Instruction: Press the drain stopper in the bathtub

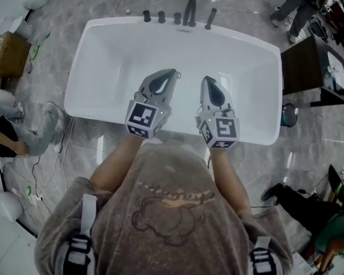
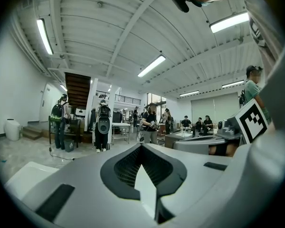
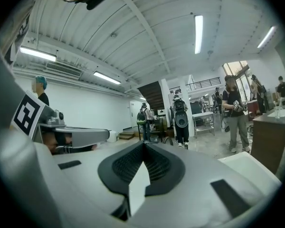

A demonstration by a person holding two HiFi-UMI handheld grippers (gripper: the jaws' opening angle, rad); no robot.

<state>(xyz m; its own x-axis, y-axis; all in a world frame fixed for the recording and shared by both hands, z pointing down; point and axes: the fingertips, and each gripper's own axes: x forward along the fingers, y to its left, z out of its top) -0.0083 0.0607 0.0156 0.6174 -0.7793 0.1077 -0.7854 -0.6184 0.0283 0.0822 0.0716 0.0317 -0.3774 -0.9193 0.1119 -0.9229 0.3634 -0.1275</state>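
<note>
A white bathtub (image 1: 103, 56) fills the middle of the head view, its basin bare and white. Black tap fittings (image 1: 190, 12) stand in a row on its far rim. My left gripper (image 1: 172, 73) hangs over the basin near the front rim, jaws closed to a point with nothing in them. A small grey spot (image 1: 178, 75) beside its tip may be the drain stopper; I cannot tell. My right gripper (image 1: 209, 80) is alongside, also shut and empty. Both gripper views look level across a room over closed jaws, left gripper (image 2: 141, 147), right gripper (image 3: 143, 145); the tub does not show there.
A dark cabinet (image 1: 303, 67) stands by the tub's right end, a round dark object (image 1: 289, 114) below it. A cardboard box (image 1: 6, 51) and cables (image 1: 51, 153) lie on the marble floor at left. People stand around the room (image 2: 149, 123).
</note>
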